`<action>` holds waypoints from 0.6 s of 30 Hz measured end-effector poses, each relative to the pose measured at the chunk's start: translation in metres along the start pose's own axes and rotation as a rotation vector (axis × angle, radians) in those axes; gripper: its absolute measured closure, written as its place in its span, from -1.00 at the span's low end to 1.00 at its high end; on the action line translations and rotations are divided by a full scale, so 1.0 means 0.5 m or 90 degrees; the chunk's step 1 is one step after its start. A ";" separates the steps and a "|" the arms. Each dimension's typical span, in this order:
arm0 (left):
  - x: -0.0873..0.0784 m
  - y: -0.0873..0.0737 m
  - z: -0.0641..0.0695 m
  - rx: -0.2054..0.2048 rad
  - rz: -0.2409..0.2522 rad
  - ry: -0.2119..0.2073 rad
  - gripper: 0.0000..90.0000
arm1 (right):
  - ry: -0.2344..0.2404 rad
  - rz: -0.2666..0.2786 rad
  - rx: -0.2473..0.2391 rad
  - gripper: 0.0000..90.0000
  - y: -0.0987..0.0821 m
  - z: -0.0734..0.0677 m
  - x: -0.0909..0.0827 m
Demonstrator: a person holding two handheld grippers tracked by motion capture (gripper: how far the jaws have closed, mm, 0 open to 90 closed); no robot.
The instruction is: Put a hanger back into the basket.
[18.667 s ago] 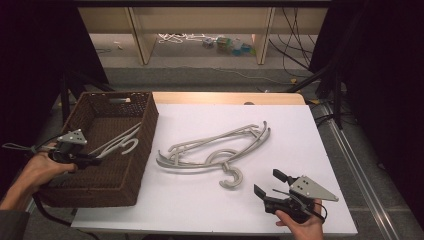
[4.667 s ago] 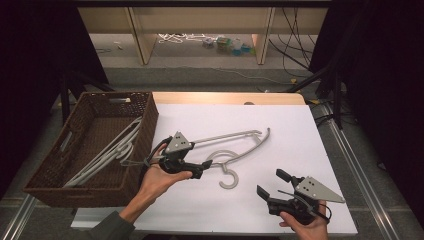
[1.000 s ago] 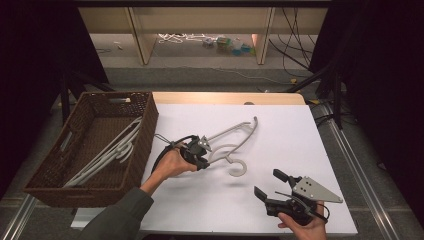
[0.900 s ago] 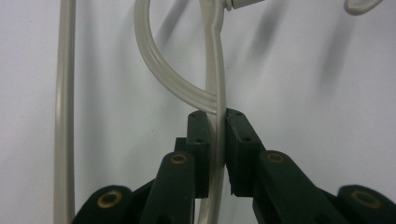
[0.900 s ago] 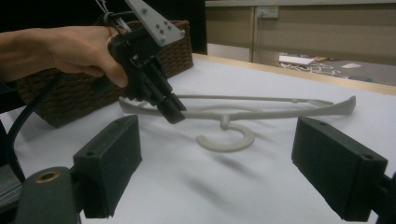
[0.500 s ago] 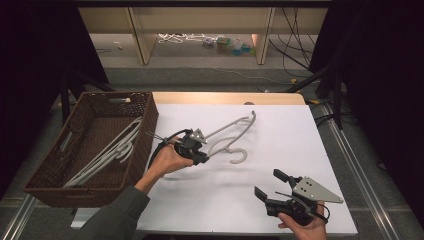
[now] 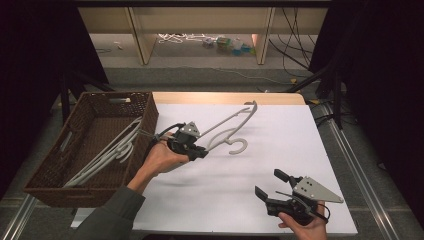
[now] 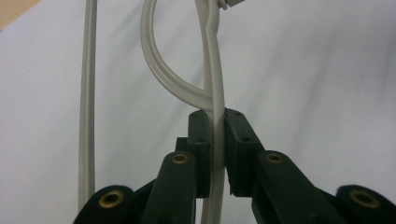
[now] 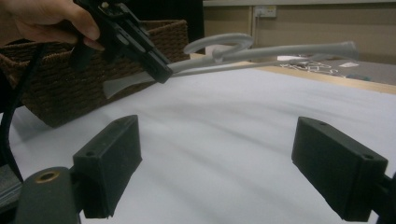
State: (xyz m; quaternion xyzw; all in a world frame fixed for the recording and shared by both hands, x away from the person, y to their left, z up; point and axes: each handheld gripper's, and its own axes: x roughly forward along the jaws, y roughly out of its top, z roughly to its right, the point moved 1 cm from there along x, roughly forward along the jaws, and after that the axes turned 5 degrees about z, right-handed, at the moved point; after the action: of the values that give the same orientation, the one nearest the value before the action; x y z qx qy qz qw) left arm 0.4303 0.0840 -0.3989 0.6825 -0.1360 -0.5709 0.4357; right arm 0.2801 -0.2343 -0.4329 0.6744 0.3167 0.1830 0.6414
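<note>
High view: your left gripper [image 7: 199, 151] clamps grey hanger [image 7: 231, 125], hanger clear of white table [image 7: 280, 135], hook hanging just beyond jaws. Wicker basket [image 7: 60, 172] beside your left hand, more hangers [image 7: 107, 152] lying inside. Your right gripper [image 7: 272, 187] low over table near edge, jaws spread, nothing between.

Left gripper view: pads [image 8: 198, 140] pinch hanger's thin bar [image 8: 215, 93]; curved arm branches off just above jaw tips, second bar runs parallel off to side.

Right gripper view: your jaws wide apart, bare table between. Left gripper ahead, hanger stretching away from it, basket behind.
</note>
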 end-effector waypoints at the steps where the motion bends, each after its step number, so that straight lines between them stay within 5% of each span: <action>1: -0.006 0.003 0.004 0.006 0.003 0.003 0.82 | -0.001 -0.002 0.001 -0.63 0.000 0.000 0.000; 7: -0.033 0.024 0.028 0.023 0.013 0.007 0.82 | -0.007 -0.017 -0.004 -0.63 0.001 0.001 -0.003; 8: -0.036 0.028 0.033 0.010 0.026 0.012 0.82 | -0.006 -0.019 -0.002 -0.64 0.000 0.000 -0.003; 18: -0.114 0.090 0.073 0.066 0.037 0.024 0.82 | -0.006 -0.020 -0.003 -0.64 0.000 -0.001 -0.002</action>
State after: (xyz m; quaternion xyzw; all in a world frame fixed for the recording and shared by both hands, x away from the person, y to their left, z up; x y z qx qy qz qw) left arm 0.3936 0.0806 -0.3263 0.7103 -0.1771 -0.5374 0.4186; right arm 0.2791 -0.2346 -0.4328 0.6690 0.3238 0.1707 0.6469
